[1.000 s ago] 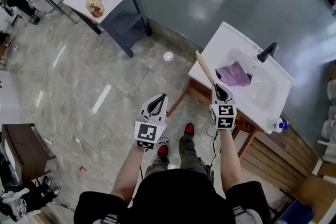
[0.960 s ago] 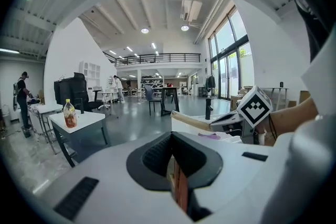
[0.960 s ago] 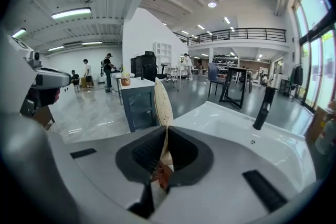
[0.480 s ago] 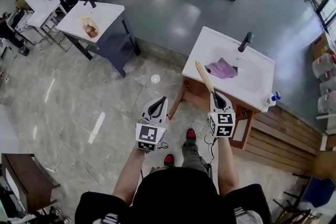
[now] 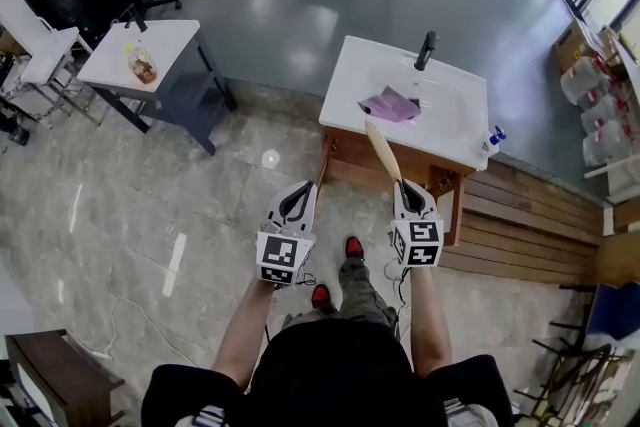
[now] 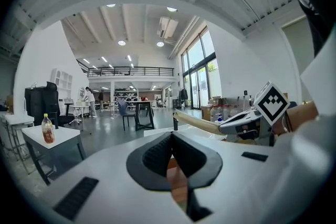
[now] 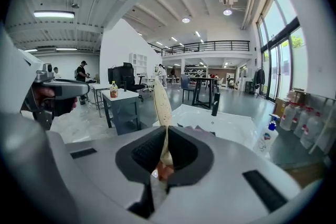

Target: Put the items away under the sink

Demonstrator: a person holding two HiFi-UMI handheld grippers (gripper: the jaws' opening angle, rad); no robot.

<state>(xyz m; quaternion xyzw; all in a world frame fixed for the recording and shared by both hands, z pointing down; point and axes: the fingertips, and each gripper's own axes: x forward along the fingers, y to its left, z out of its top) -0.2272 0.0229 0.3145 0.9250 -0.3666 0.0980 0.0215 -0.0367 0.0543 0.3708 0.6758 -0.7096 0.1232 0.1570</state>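
no legible text, brands or numbers, bottle (image 5: 141,67) label too small to read

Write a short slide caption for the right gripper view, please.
Right gripper shut on a wooden spatula, with the white sink ahead.

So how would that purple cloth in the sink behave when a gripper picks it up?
The purple cloth lies crumpled with folds in the sink, so it is probably floppy and would drape from a single pinch. It looks thin, so it is likely light. It seems unlikely to roll or tip.
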